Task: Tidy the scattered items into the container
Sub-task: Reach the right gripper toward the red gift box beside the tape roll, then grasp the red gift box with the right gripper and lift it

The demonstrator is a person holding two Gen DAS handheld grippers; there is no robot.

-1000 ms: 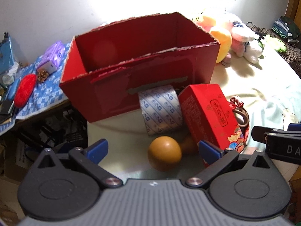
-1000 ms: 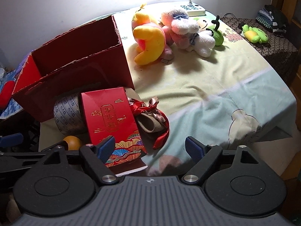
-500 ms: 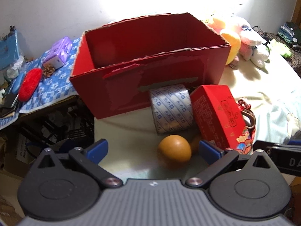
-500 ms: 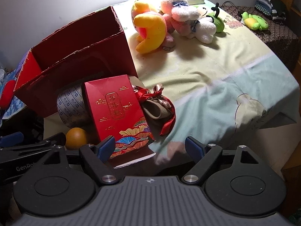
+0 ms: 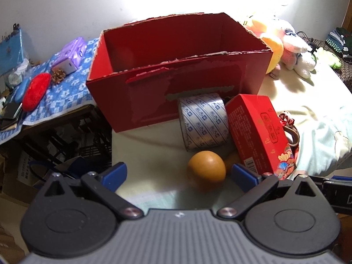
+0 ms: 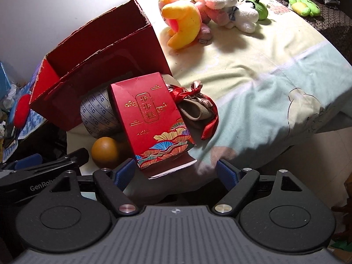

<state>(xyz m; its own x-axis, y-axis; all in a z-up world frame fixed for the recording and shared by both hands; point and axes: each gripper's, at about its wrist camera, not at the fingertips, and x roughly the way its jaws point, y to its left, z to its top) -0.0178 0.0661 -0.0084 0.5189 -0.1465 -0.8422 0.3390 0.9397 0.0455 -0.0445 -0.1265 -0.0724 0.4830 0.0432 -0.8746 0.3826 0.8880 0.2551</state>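
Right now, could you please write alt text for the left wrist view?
The open left gripper faces an orange on a bed, with a tape roll and red packet before an open red box.

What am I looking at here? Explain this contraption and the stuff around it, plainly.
These are two hand-held grippers, each with a fisheye camera looking forward along its blue-tipped fingers. One picture comes from the left gripper, the other from the right gripper. Both are open and hold nothing. On the bed stands an open red cardboard box, the container. In front of it lie a roll of tape, an orange, a red gift box and a small ribboned bundle. Plush toys sit further back.
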